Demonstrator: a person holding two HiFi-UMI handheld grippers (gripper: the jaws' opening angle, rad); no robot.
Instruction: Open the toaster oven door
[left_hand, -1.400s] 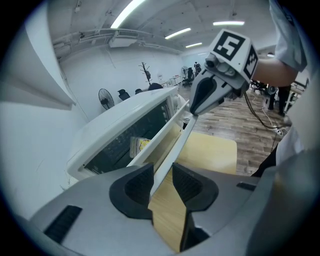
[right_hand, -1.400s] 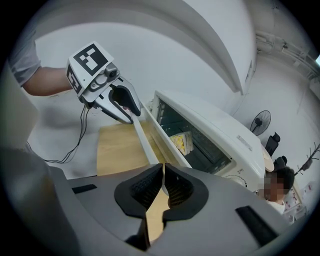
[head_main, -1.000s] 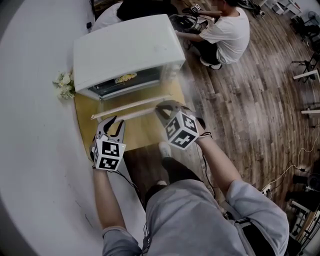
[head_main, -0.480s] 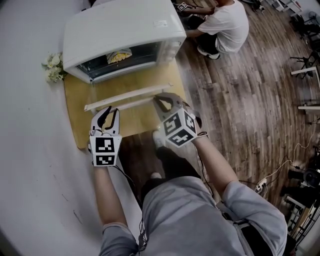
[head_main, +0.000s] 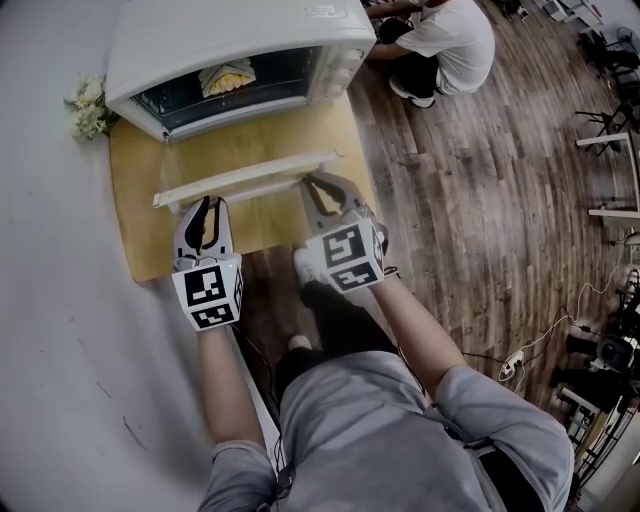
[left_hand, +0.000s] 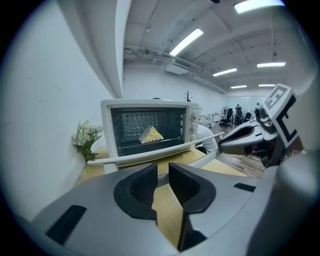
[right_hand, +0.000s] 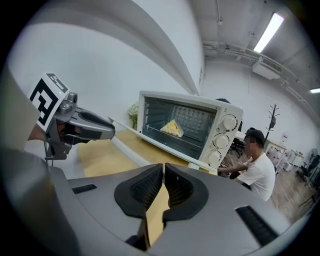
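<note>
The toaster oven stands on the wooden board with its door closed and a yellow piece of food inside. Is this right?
No. The door is folded down open, not closed, as the head view shows. The toaster oven does stand on the wooden board, with yellow food inside.

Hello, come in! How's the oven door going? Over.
Left gripper empty, jaws just been closing, small gap left. Right gripper shut, empty. Toaster oven door down flat, open; food inside. Nothing in the way.
</note>
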